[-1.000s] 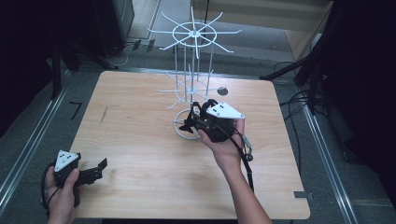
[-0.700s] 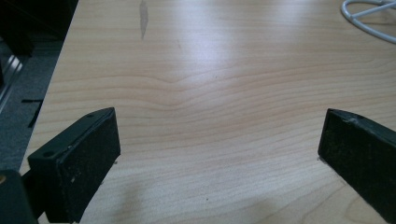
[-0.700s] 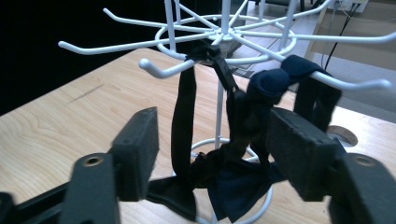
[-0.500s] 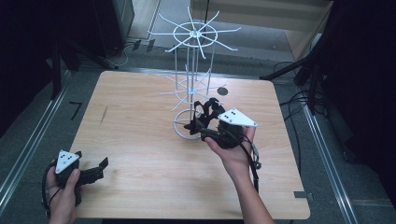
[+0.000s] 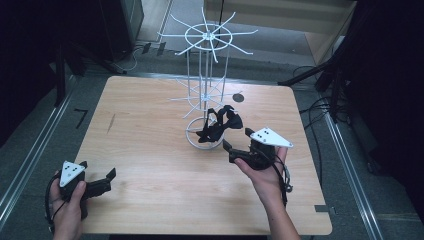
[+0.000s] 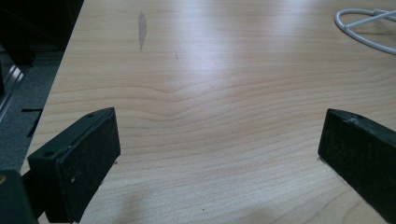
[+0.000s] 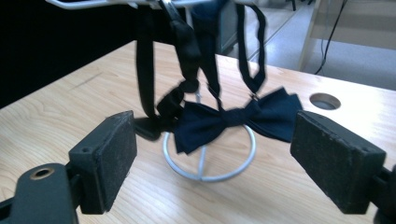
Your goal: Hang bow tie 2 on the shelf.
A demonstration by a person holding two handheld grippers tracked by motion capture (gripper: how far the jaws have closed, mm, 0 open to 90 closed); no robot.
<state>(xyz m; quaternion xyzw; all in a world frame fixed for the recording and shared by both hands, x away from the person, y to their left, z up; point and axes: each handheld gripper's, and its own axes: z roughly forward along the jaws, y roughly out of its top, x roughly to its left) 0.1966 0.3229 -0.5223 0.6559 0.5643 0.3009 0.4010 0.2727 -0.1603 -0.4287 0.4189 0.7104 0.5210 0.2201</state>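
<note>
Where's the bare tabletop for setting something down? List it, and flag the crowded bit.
Bare wood runs across the table between the left gripper and the white rack, and along the near edge between both hands. It is crowded around the rack's ring base, where the black bow tie hangs and the right gripper hovers, jaws open.

The white wire rack [image 7: 205, 140] is cut off by the top edge of the right gripper view; which prongs carry the bow tie [image 7: 233, 119] straps cannot be told. Left of the rack's post, the straps blur.
</note>
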